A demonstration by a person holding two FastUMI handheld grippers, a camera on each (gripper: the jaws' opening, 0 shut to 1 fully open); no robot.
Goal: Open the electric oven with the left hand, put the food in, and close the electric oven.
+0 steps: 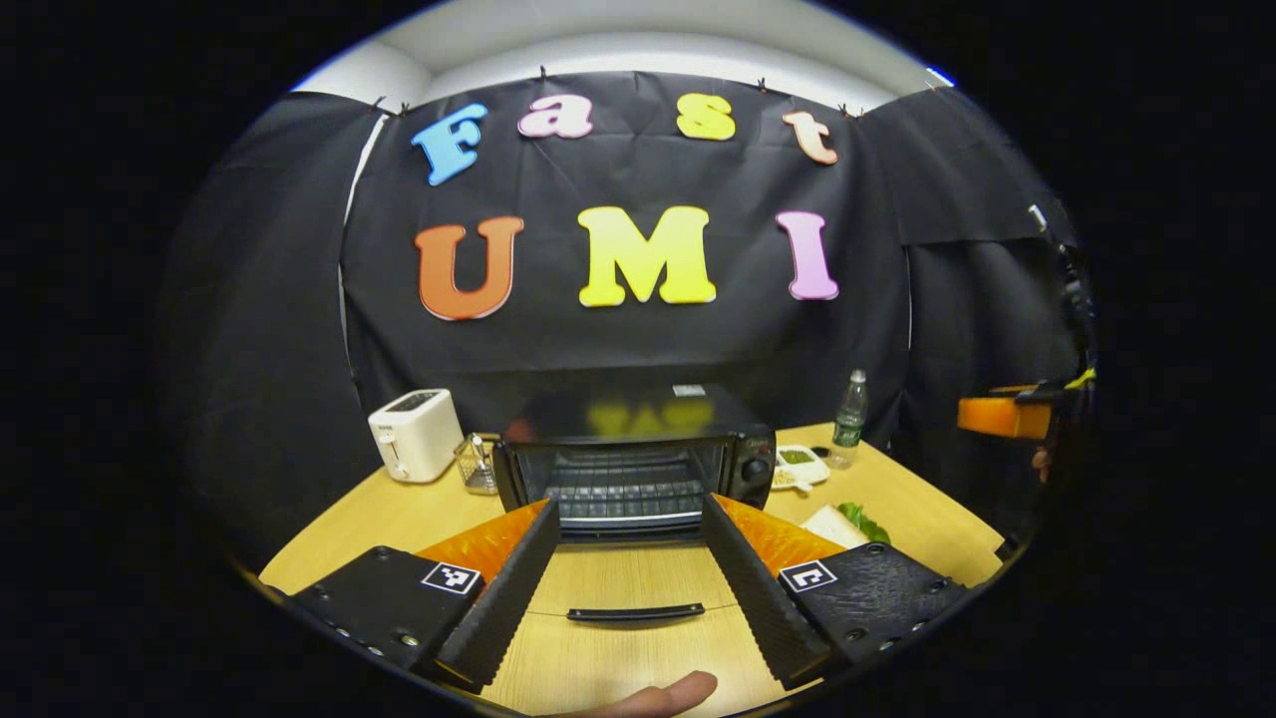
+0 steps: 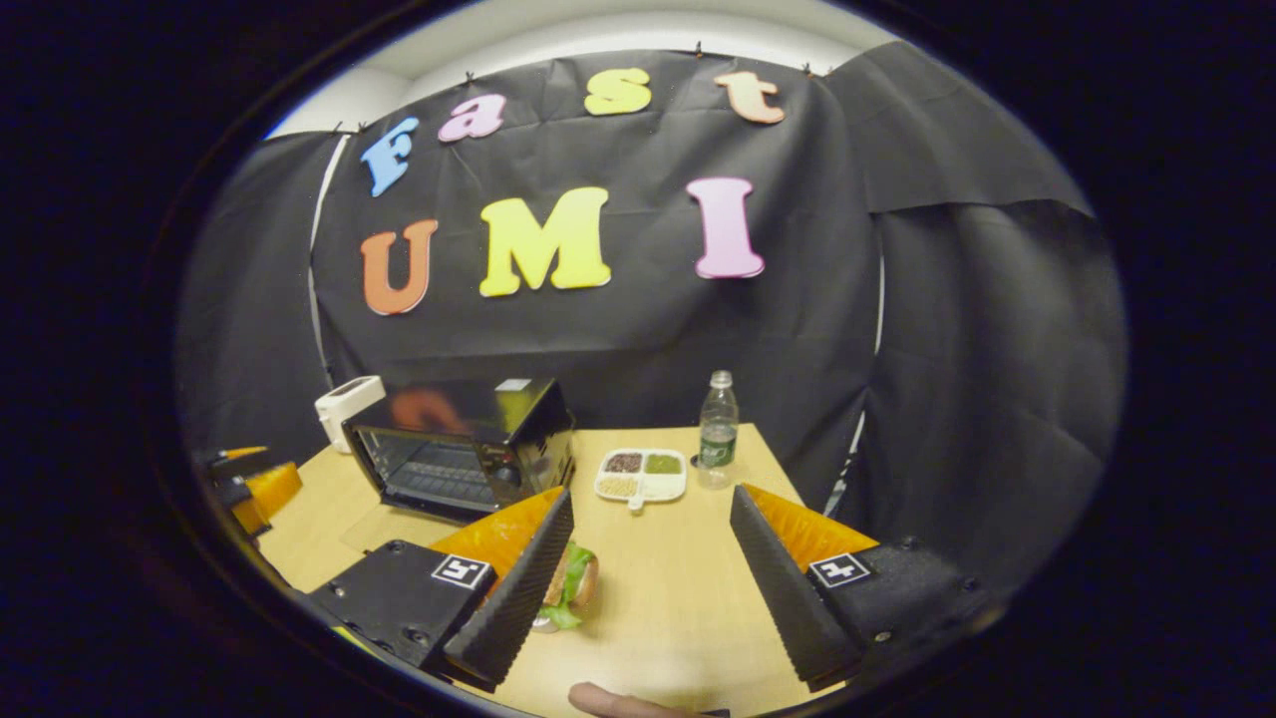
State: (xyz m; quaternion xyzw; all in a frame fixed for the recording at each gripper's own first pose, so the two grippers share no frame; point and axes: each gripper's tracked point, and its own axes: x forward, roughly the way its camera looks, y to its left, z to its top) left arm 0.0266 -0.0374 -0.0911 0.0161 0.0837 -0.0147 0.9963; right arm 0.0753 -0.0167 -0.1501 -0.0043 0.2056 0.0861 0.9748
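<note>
Table (image 1: 618, 668) of pale wood fills the booth: toaster (image 1: 416, 434) far left, oven (image 1: 634, 459) open at centre, bottle (image 1: 849, 419) right. Left gripper (image 1: 633, 588) spread, facing the oven; right gripper (image 2: 648, 588) spread above a sandwich (image 2: 570, 588).

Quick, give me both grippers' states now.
Left gripper: open, holding nothing.
Right gripper: open, holding nothing.

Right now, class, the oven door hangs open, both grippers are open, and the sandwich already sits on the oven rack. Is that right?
Not quite. The oven door is down and both grippers are open, but the sandwich lies on the table beside the right gripper, as the right gripper view shows.
</note>
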